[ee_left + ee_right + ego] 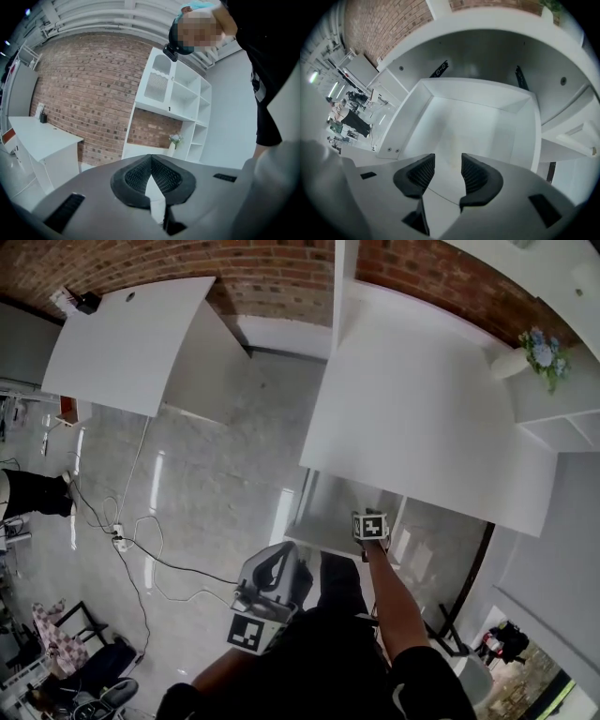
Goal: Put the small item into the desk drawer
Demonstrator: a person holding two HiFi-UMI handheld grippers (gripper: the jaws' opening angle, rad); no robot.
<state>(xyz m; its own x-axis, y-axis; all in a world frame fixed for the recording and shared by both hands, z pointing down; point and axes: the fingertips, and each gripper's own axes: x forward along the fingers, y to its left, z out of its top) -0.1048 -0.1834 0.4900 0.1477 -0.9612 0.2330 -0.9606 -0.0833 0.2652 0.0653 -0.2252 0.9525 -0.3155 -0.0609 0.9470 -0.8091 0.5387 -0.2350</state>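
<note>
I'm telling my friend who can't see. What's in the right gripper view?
The right gripper points down into an open white drawer, its two dark jaws apart with nothing between them. The drawer sticks out from under a white desk, with a brick wall behind.

Open drawer point(478, 122) projecting below the near edge of the worktop point(422, 399), with a flower vase point(517, 362) on its far right corner and a second worktop point(122, 334) to the left across the floor point(216, 474).
</note>
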